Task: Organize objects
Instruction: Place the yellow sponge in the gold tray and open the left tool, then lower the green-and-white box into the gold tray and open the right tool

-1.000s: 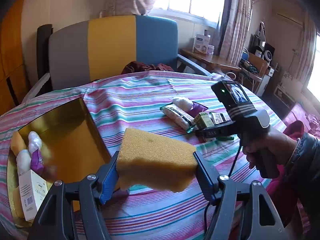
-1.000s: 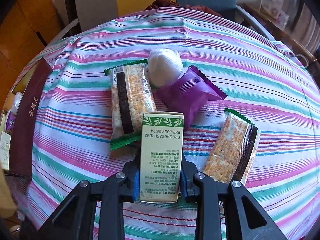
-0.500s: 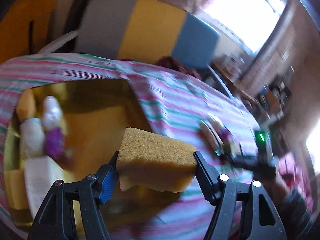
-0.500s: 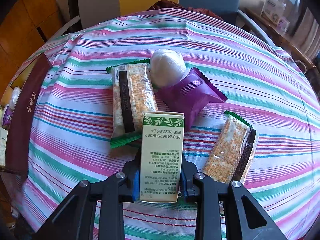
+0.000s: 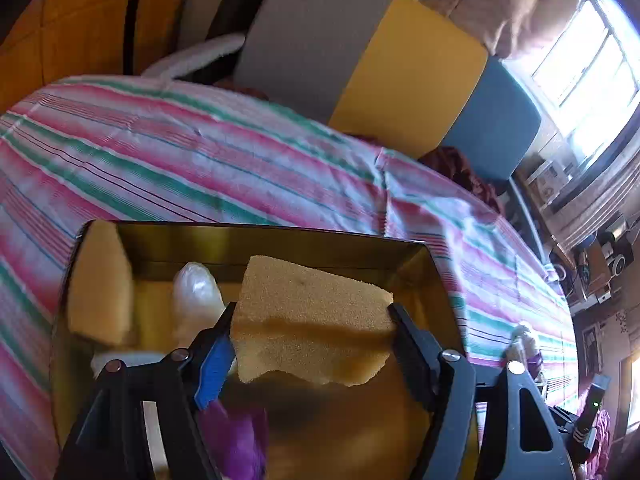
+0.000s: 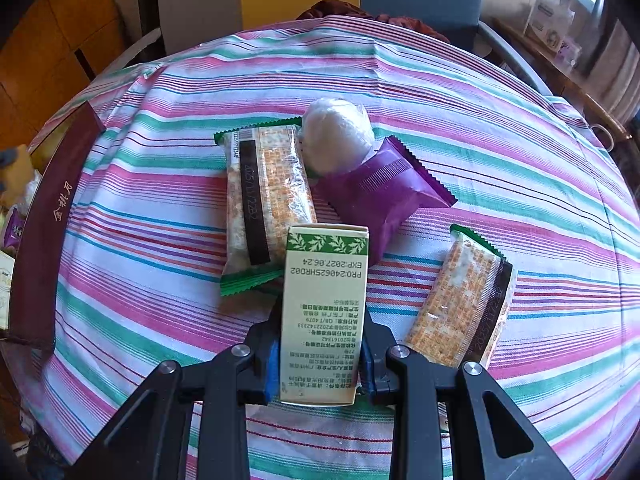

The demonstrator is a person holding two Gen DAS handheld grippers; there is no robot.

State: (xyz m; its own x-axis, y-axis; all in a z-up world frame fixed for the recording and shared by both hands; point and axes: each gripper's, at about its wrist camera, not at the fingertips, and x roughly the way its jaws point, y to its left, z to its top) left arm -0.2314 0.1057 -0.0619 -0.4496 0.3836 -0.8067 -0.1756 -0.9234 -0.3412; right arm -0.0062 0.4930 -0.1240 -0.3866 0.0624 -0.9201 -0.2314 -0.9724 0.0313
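Note:
My left gripper (image 5: 310, 334) is shut on a yellow sponge (image 5: 312, 320) and holds it over the gold box (image 5: 416, 252). In the box lie another yellow sponge (image 5: 100, 284), a white wrapped ball (image 5: 196, 288) and a purple packet (image 5: 240, 440). My right gripper (image 6: 320, 354) is shut on a green and white carton (image 6: 324, 312) above the striped tablecloth (image 6: 500, 160). Ahead of it lie two green-edged cracker packets (image 6: 264, 200) (image 6: 464, 296), a purple packet (image 6: 380, 192) and a white wrapped ball (image 6: 338, 140).
The gold box's maroon side (image 6: 44, 236) shows at the left of the right wrist view. A grey, yellow and blue chair (image 5: 384, 64) stands behind the table. A side table with boxes (image 6: 556, 28) is at the far right.
My left gripper has swung left with the sponge, from beside the box to above its inside. My right gripper has lifted the carton slightly and holds almost still.

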